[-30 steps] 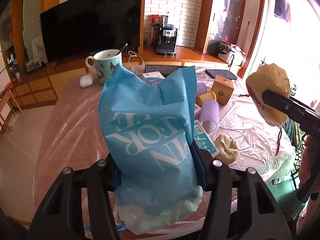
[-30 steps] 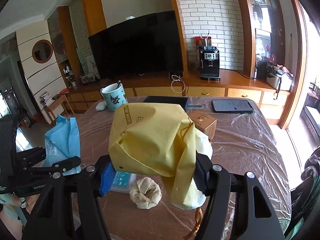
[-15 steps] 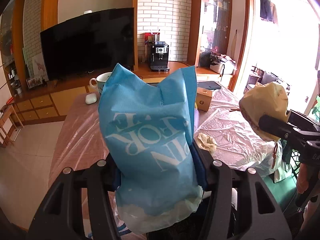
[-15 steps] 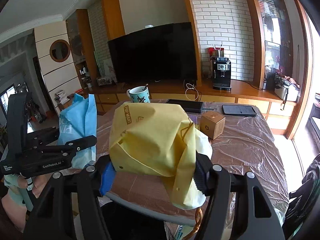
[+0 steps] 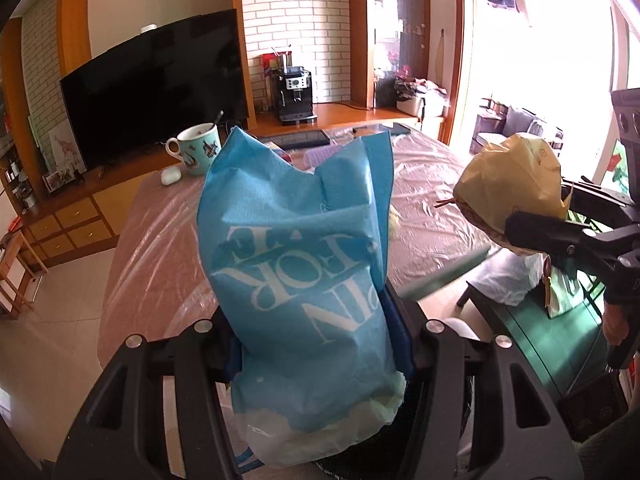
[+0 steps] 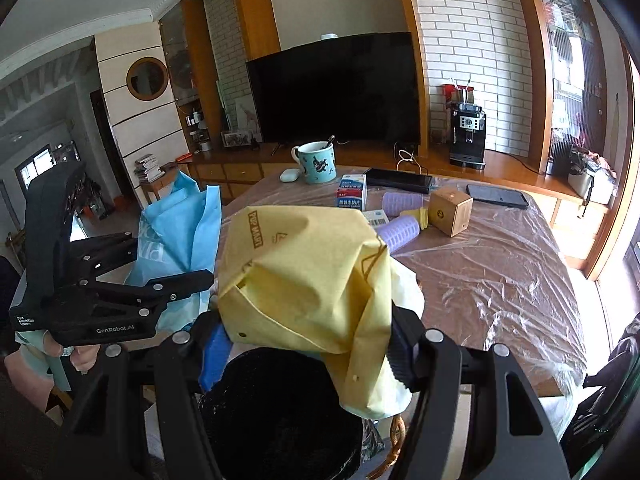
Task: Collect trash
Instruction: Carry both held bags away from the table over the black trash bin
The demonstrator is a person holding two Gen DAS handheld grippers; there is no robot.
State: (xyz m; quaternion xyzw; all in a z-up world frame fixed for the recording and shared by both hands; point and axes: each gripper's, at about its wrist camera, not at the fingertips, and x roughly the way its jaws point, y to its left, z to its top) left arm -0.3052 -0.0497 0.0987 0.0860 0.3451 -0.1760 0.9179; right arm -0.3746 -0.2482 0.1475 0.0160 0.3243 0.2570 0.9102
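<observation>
Left claw [image 5: 320, 344]: you're clamping the blue bag [image 5: 304, 264].
Right claw [image 6: 308, 344]: you're clamping the yellow bag [image 6: 304, 276].
Right view only: black bin [image 6: 280, 412] below.

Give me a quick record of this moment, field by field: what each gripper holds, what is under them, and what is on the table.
left gripper: shut on blue bag
right gripper: shut on yellow bag
below right gripper: black bin, open
table: covered in plastic sheet
on table: mug, wooden box, purple rollers, phone
</observation>
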